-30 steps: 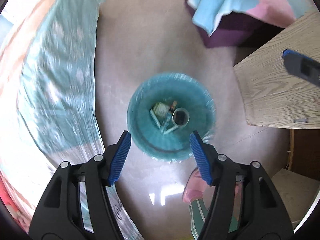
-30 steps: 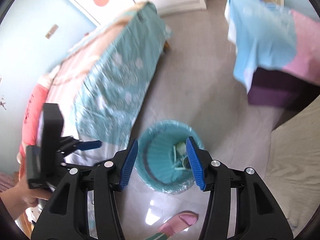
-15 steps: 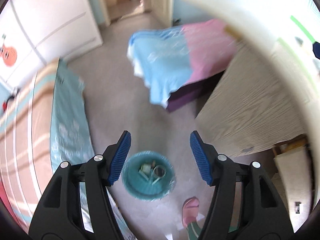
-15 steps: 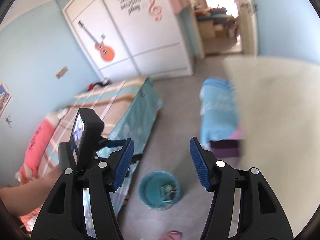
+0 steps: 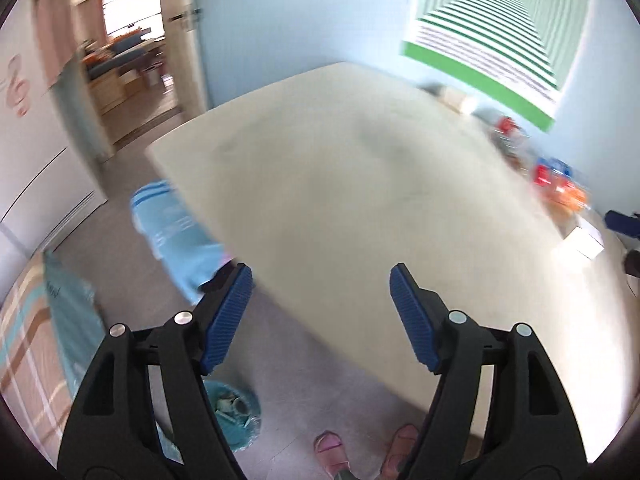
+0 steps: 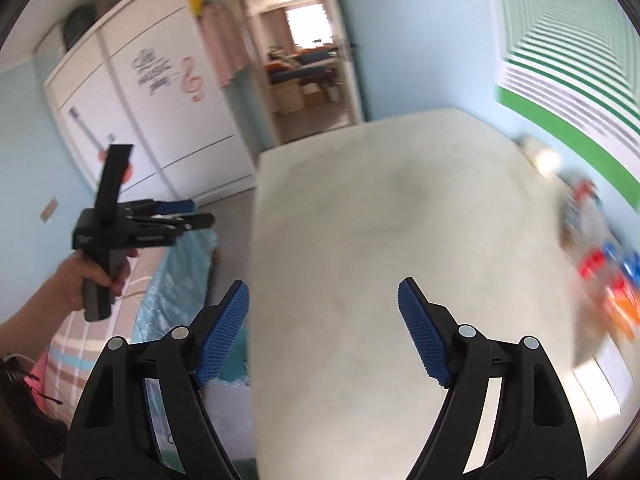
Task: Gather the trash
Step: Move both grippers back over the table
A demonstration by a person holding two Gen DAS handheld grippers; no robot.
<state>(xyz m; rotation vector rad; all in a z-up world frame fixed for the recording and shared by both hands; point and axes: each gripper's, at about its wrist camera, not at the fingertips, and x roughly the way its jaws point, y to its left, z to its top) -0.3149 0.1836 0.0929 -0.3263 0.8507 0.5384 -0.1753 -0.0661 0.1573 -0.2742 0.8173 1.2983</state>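
A teal trash bin [image 5: 234, 414] lined with a bag sits on the floor low in the left wrist view, with several pieces of rubbish inside. A blurred pile of red, blue and orange wrappers [image 5: 554, 178] lies along the far right edge of the pale table [image 5: 360, 200]; it also shows in the right wrist view [image 6: 604, 276]. My left gripper [image 5: 320, 316] is open and empty above the table's near edge. My right gripper [image 6: 322, 332] is open and empty over the table [image 6: 380, 260]. The left gripper [image 6: 176, 216] also shows in the right wrist view, held up at the left.
A bed with a teal and striped cover [image 5: 44, 344] runs along the left. A stool under a light blue cloth [image 5: 180, 236] stands by the table's left edge. White wardrobe [image 6: 140, 120] and an open doorway [image 6: 304, 76] are behind. My feet [image 5: 360, 452] stand by the table.
Both grippers have swung up from looking down into the bin to facing the table top. The bin has dropped to the bottom of the left view. Both stay open.
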